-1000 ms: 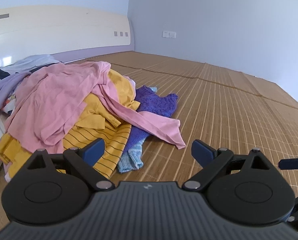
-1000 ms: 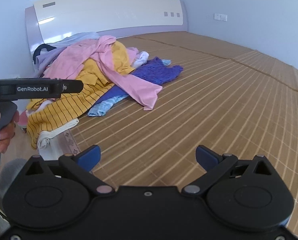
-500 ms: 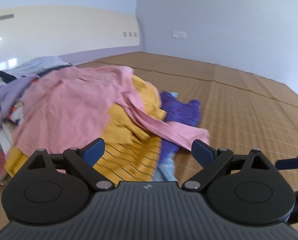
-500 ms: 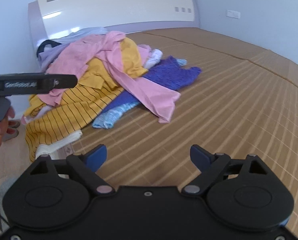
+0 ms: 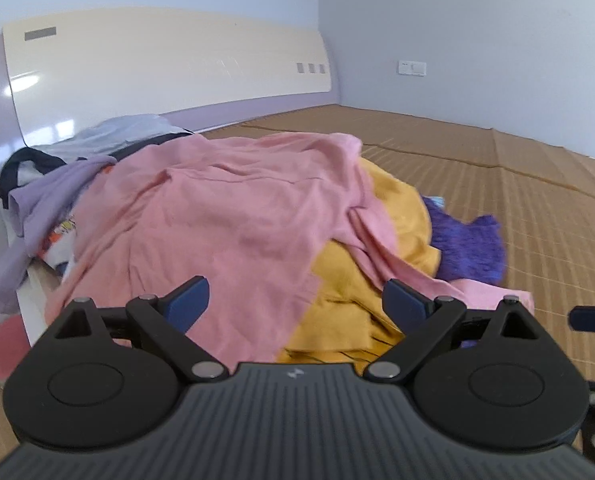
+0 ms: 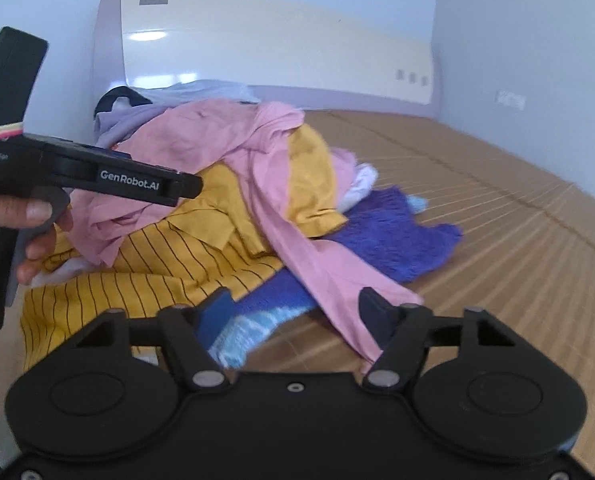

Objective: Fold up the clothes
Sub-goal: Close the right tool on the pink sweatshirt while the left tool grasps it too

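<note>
A pile of clothes lies on the bamboo mat (image 5: 517, 200). A pink shirt (image 5: 237, 220) is on top, over a yellow garment (image 5: 377, 280), a yellow striped one (image 6: 137, 280) and a purple knit (image 5: 469, 248). My left gripper (image 5: 296, 304) hovers open just before the pink shirt, nothing pressed between its pads. My right gripper (image 6: 295, 314) is closing its jaws over the pink sleeve (image 6: 329, 280) and the blue end of the knit (image 6: 253, 328); the pads do not press on cloth. A hand (image 6: 37, 220) holds the left gripper (image 6: 149, 184) above the pile's left side.
A cream headboard (image 5: 157, 72) and lilac walls close the far side. Lavender and black garments (image 5: 37, 200) hang off the bed's left edge. A pink slipper (image 5: 1, 344) lies on the floor below. The mat stretches off to the right of the pile.
Both grippers have come closer to the pile, which now fills more of each view. The right jaws have narrowed. The left jaws stay as wide as before.
</note>
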`<act>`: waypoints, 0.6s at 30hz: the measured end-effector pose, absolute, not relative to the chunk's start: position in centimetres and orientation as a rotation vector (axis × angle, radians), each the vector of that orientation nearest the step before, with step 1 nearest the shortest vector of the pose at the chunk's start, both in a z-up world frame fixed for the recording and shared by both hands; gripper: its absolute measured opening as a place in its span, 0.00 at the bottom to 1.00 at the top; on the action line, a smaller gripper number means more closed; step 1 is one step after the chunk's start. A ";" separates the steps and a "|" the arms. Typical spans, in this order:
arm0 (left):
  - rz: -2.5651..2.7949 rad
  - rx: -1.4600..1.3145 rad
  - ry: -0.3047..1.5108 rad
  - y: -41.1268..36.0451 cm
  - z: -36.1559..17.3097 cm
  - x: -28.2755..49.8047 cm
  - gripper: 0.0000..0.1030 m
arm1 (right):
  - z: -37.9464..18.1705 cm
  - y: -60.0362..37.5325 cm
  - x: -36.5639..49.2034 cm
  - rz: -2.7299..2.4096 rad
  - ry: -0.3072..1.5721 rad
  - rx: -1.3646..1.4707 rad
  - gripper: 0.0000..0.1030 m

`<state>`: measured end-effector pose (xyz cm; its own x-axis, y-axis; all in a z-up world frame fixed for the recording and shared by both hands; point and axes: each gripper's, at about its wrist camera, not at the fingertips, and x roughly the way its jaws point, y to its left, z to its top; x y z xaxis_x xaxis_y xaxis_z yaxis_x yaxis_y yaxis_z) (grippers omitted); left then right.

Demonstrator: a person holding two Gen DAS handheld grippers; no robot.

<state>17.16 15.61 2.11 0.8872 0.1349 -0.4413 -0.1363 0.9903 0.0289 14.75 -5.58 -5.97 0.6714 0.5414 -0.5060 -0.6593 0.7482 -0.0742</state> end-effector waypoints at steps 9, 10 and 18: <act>0.124 0.092 0.384 15.6 0.7 20.1 0.93 | -7.4 -2.2 20.1 0.745 0.478 -0.161 0.55; 0.134 0.103 0.375 15.5 0.5 20.2 0.93 | -7.6 -1.8 20.4 0.756 0.483 -0.161 0.48; 0.206 0.135 0.310 16.2 0.2 19.9 0.78 | -8.9 0.0 21.8 0.759 0.463 -0.161 0.39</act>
<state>19.90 16.19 0.20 0.9316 0.2217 -0.2882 -0.1804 0.9700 0.1630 21.76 0.01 -8.87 0.6312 0.6248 -0.4596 -0.6945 0.7191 0.0238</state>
